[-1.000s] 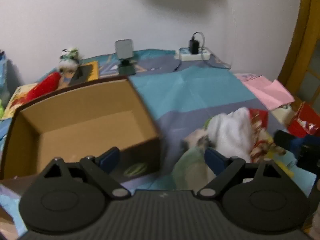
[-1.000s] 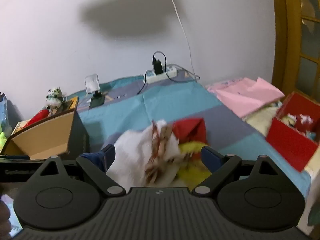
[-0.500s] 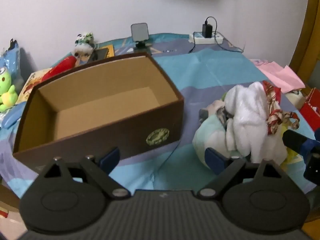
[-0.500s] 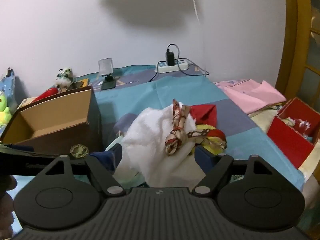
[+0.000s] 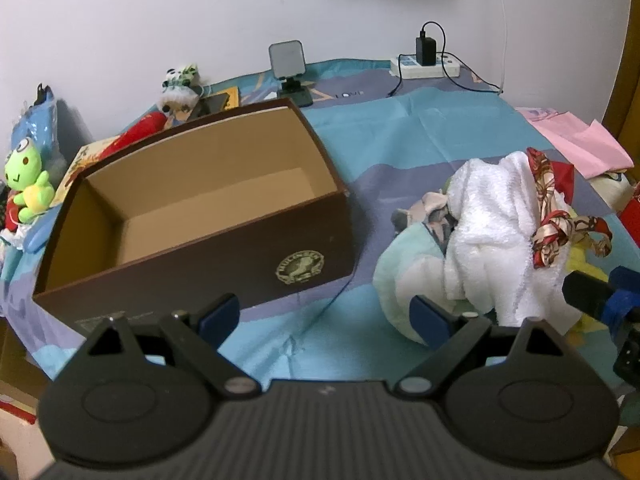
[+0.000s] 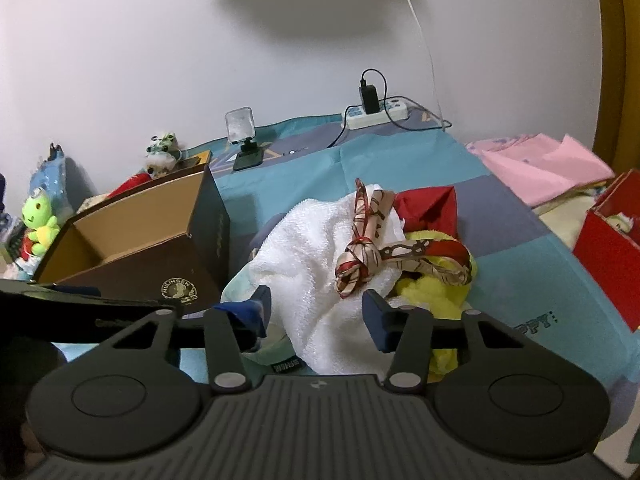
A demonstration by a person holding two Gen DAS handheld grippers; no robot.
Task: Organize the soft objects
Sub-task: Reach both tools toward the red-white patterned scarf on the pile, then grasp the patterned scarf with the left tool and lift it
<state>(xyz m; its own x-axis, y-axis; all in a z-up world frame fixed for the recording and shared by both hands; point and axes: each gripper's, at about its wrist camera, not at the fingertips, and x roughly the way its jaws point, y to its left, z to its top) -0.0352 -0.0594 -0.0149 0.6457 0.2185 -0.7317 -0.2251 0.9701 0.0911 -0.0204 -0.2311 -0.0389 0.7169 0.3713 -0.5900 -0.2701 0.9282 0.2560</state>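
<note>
The open brown cardboard box (image 5: 192,216) sits empty on the blue patchwork cloth (image 5: 420,136), just beside the heap of soft things. That heap is mostly a fluffy white towel (image 6: 316,248), with a pale mint cloth (image 5: 404,264) under it and a red-and-cream patterned scarf (image 6: 368,256) knotted on top.

My right gripper (image 6: 316,312) hangs with jaws half spread and empty, the towel's fold between them. I judge I should push deeper before closing, gathering a thick bunch, or the scarf alone slips off.

My left gripper (image 5: 326,314) is spread wide over bare cloth, free to steady the box.
</note>
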